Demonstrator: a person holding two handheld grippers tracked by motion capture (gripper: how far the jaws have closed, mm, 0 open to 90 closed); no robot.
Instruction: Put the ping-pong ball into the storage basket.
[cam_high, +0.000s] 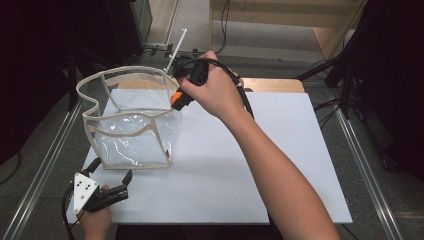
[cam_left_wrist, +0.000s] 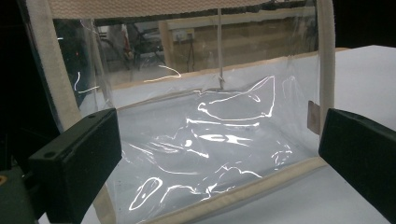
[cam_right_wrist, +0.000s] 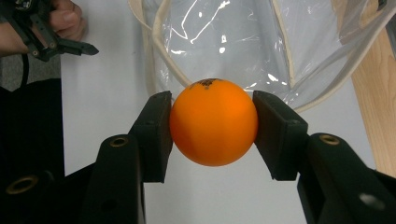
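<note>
A clear plastic bag (cam_high: 132, 125) with beige trim stands open-topped on the left of the white board (cam_high: 280, 165). My right gripper (cam_high: 179, 97) hangs at the bag's far right rim, shut on an orange ball (cam_high: 177, 98). In the right gripper view both pads press the ball's (cam_right_wrist: 213, 122) sides, with the bag's mouth (cam_right_wrist: 233, 42) just beyond it. My left gripper (cam_high: 111, 170) sits low at the bag's near left corner, open. In the left gripper view its jaws stand wide apart on either side of the bag's clear wall (cam_left_wrist: 210, 135) and hold nothing.
Metal rails (cam_high: 45, 165) (cam_high: 367, 170) run along both sides of the board. A wooden tabletop edge (cam_high: 275, 85) shows behind it. A thin white rod (cam_high: 176, 49) slants up behind the bag. The right half of the board is bare.
</note>
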